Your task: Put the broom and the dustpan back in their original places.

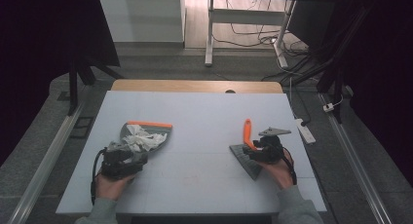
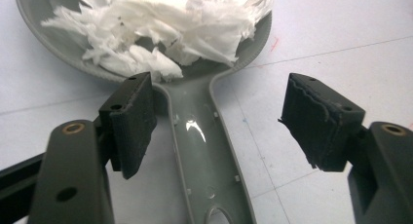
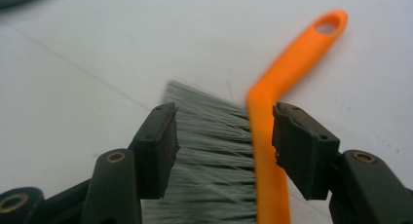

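One dustpan (image 1: 146, 134), grey with an orange front lip, lies at the left centre of the high view, and one heap of torn white paper (image 1: 142, 138) rests in its pan. One hand brush (image 1: 246, 148), with grey bristles and an orange handle, lies at the right centre of that view, its handle pointing toward the top of the frame. The two are well apart on the desk (image 1: 204, 121). The left gripper (image 2: 219, 121) sits at the handle end of the dustpan; in the left gripper view the grey handle runs up between the jaws, which stand apart, the left pad just beside the handle and the right pad clear of it. The right gripper (image 3: 224, 146) sits over the brush; in the right gripper view its jaws stand wide apart, with the bristles and the orange handle between them. The right pad is just beside the handle, but whether it touches cannot be told. One hand holds each gripper, entering from the bottom edge of the high view. The desk has a pale, matt top with a wooden strip along its far edge. Beyond it, at the top of the frame, are a grey floor, white table legs and loose cables; a white power strip (image 1: 305, 128) lies on the floor at the right.
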A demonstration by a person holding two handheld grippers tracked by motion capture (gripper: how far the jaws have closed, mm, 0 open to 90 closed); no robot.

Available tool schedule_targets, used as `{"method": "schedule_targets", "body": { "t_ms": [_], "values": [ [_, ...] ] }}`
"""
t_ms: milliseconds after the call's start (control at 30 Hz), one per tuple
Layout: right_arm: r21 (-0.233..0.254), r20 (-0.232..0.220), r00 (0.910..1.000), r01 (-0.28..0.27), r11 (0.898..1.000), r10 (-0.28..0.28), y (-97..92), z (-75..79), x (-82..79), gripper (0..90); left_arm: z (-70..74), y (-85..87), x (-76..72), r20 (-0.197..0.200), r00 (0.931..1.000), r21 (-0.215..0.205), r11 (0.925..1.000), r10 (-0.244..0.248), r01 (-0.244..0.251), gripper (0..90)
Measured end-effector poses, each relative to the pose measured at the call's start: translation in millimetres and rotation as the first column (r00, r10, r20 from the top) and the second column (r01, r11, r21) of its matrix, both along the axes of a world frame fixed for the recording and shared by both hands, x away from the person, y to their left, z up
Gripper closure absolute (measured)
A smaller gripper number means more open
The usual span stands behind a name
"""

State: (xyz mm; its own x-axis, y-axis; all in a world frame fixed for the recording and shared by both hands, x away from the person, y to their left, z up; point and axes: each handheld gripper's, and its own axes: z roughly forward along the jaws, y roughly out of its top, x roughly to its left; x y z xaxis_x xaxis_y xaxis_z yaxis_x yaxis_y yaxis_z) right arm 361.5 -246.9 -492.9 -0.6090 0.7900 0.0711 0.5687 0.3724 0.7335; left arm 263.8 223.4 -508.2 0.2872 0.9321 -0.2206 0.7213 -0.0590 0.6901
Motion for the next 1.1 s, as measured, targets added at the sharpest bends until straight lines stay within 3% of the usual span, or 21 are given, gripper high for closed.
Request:
{"method": "schedule_targets", "body": {
  "t_ms": [133,300,500,667,1100],
  "values": [
    [0.018,0.034,0.9976,-0.061,0.998,0.060,-2.2,3.4,-13.9,43.1,3.7,2.2,1.0,0.007,0.9967,0.005,0.9967,-0.081,0.081,31.3],
    [0.014,0.065,0.9932,-0.097,0.995,0.096,-7.3,-0.9,-28.0,43.6,2.9,4.4,1.5,0.012,0.9853,-0.022,0.9851,-0.170,0.171,31.4],
    [-0.002,0.121,0.9824,-0.143,0.990,0.142,-11.8,-1.1,-44.4,44.8,2.9,10.2,-4.3,0.043,0.9700,-0.036,0.9699,-0.239,0.241,31.4],
    [-0.013,0.144,0.9772,-0.156,0.988,0.156,-13.3,-1.6,-50.2,44.8,1.5,10.9,-8.8,0.057,0.9628,-0.038,0.9631,-0.264,0.267,32.0],
    [-0.013,0.165,0.9713,-0.172,0.985,0.171,-14.3,0.7,-51.8,45.6,0.1,10.3,-8.6,0.050,0.9640,-0.041,0.9639,-0.261,0.263,32.4]
  ]
}}
